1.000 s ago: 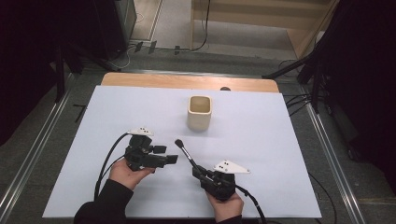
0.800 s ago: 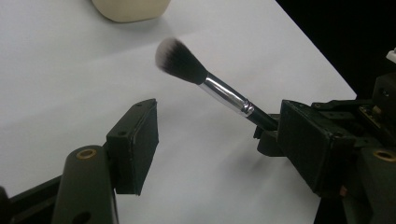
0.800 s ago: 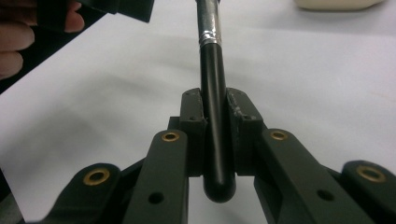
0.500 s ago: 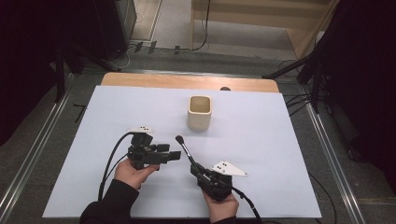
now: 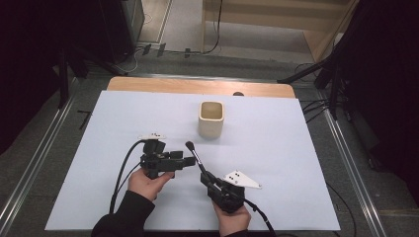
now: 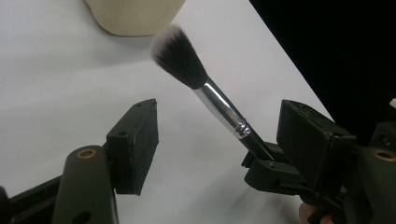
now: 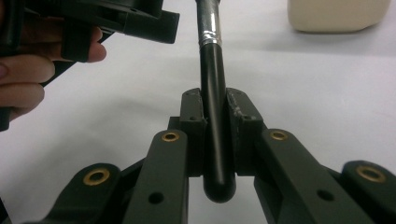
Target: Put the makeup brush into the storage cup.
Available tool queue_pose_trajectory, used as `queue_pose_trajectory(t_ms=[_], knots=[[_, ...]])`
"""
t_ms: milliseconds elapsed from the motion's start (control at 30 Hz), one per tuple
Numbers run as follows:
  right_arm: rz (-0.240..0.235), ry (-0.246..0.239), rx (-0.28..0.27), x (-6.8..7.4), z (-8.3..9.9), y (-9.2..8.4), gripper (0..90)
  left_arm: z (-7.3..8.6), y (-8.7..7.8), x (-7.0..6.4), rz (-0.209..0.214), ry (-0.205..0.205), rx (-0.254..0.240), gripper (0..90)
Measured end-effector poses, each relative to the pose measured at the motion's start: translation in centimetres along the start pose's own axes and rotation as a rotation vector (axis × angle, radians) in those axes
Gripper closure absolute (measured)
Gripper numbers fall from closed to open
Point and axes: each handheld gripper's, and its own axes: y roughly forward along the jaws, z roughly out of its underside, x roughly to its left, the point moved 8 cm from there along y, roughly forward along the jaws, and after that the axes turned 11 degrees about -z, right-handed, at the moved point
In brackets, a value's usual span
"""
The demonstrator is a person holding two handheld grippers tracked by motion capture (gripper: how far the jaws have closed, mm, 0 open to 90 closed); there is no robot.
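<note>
My right gripper (image 5: 207, 177) is shut on the black handle of a makeup brush (image 5: 195, 155). The brush slants up and away, its dark, white-tipped head (image 6: 179, 55) in the air. In the right gripper view both pads clamp the handle (image 7: 217, 140), and its rounded end pokes out below them. My left gripper (image 5: 188, 160) lies level to the left of the brush, jaws open and pointing at the brush's stem. In the left gripper view the silver ferrule (image 6: 223, 108) stands between the two open pads without touching them. A cream square cup (image 5: 211, 118) stands upright farther back.
A white sheet (image 5: 296, 163) covers the table, with a strip of wooden edge (image 5: 197, 87) at the back. Metal rails run along both sides. Cables (image 5: 123, 168) trail from both grippers toward the person.
The left gripper has crept a little toward the brush's stem. The right gripper and the brush have stayed put.
</note>
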Motion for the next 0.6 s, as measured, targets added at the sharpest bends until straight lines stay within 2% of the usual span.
queue_pose_trajectory(t_ms=[100,200,300,600], knots=[[0.002,-0.004,-0.007,0.0,-0.1,0.0,79.5,0.1,0.2,-0.1,-0.021,-0.001,-0.007,32.8],[0.006,-0.004,-0.014,0.1,-0.2,0.0,79.5,0.0,0.3,-0.4,-0.006,-0.016,-0.014,34.1],[0.006,-0.006,-0.027,0.1,-0.3,0.0,79.5,0.1,0.6,-0.7,0.005,-0.011,-0.011,34.0],[0.0,0.013,-0.06,0.3,-0.6,0.1,79.5,-0.1,0.8,-1.1,0.011,-0.034,-0.034,34.7]])
